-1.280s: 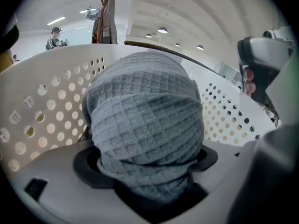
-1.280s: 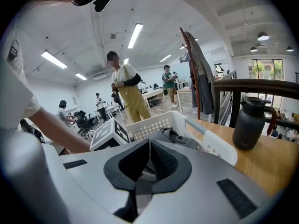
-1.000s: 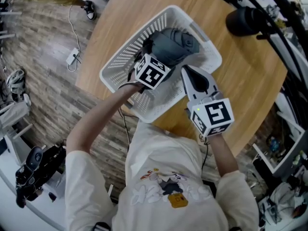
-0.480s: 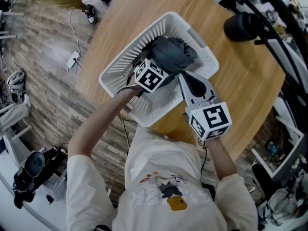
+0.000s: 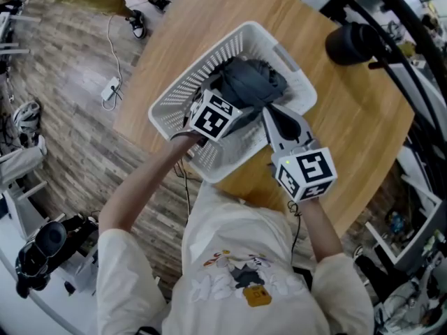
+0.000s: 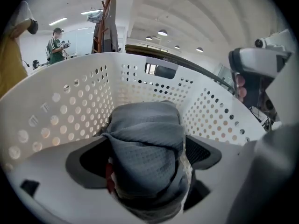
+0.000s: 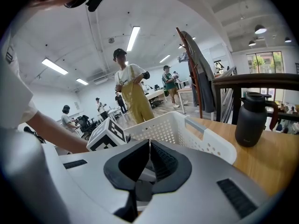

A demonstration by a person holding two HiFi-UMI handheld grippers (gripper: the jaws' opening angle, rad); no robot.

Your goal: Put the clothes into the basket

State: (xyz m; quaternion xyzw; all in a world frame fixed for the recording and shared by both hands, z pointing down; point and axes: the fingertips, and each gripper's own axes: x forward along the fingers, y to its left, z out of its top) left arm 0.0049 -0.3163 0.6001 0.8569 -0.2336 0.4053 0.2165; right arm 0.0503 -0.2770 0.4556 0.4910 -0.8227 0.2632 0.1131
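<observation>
A white perforated basket (image 5: 174, 96) stands on the round wooden table (image 5: 349, 131). A bundle of grey clothes (image 5: 251, 82) lies inside it. My left gripper (image 5: 234, 110) reaches down into the basket from the near side. In the left gripper view its jaws have just been opening and stand wide; the grey clothes (image 6: 147, 143) sit loosely between the dark pads (image 6: 88, 160) against the basket wall (image 6: 60, 101). My right gripper (image 5: 269, 110) hovers at the basket's near right rim. It is shut, its pads meeting with nothing between them (image 7: 149, 146).
A black flask (image 5: 353, 40) stands on the table beyond the basket, to the right. Black chair or stand frames crowd the table's right side. On the floor to the left lie a power strip (image 5: 110, 86) and camera gear (image 5: 49, 246). Several people stand in the background.
The left gripper has drawn back a little toward me and lifted, its jaws spreading off the grey clothes, which stay in the basket. The right gripper has kept still.
</observation>
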